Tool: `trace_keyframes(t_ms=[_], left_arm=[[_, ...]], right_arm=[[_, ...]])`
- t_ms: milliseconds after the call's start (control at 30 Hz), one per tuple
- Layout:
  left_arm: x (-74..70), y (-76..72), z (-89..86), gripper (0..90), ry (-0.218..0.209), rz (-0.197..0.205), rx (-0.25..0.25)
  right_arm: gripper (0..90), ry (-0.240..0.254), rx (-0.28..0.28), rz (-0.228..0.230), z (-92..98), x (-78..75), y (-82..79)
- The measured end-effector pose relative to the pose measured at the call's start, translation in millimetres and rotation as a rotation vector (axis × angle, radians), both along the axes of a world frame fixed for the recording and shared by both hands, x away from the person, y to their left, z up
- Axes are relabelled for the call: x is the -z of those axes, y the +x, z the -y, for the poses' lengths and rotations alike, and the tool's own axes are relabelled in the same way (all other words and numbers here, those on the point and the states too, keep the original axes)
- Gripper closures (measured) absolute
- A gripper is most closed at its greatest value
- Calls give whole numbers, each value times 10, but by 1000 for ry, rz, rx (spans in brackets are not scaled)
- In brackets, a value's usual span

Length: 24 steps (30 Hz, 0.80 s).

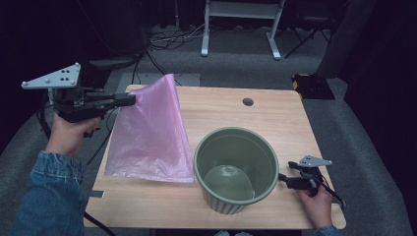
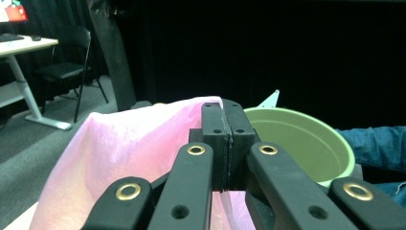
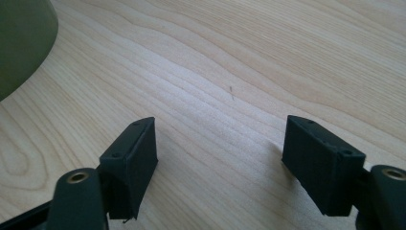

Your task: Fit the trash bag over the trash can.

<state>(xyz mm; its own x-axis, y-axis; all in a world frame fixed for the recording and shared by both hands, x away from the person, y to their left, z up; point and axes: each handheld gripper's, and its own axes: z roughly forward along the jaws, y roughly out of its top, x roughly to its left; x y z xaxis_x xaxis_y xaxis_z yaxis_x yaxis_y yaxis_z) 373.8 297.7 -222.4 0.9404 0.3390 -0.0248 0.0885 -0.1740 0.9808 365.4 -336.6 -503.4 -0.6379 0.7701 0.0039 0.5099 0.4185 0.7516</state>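
Note:
A pink plastic bag (image 1: 150, 135) rises like a tent from the wooden table (image 1: 275, 110), its lower edge still lying on the wood. My left gripper (image 1: 132, 99) is shut on the bag's upper left edge and holds it up at the table's left side. In the left gripper view the closed jaws pinch the pink film (image 2: 129, 153), with the green pot (image 2: 306, 139) beyond. The ribbed green pot (image 1: 236, 169) stands near the front middle of the table. My right gripper (image 1: 282, 178) rests low just right of the pot, open (image 3: 220, 158) over bare wood with nothing between its jaws.
A dark round hole (image 1: 248, 102) marks the table's far side. Behind the table stand a white desk frame (image 1: 241, 24) and cables on the grey floor. A black box (image 1: 310, 84) sits on the floor off the far right corner. A chair (image 2: 72, 72) appears in the left gripper view.

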Motion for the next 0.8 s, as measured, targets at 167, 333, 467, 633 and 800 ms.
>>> trace_keyframes(t_ms=[167, 333, 467, 633, 800], left_arm=[[-90, 46, -62, 895, -31, 5, 11], [-156, 63, -45, 895, -54, 16, 18], [-174, 76, 33, 894, -58, 20, 22], [-189, 133, 200, 894, -61, 18, 45], [-219, 171, 400, 894, -61, 23, 79]], right_arm=[[275, 0, 0, 0, 0, 0, 0], [275, 0, 0, 0, 0, 0, 0], [274, 0, 0, 0, -1, 0, -1], [274, -1, 0, 0, 0, 0, 0], [274, 0, -1, -1, -1, 0, 0]])
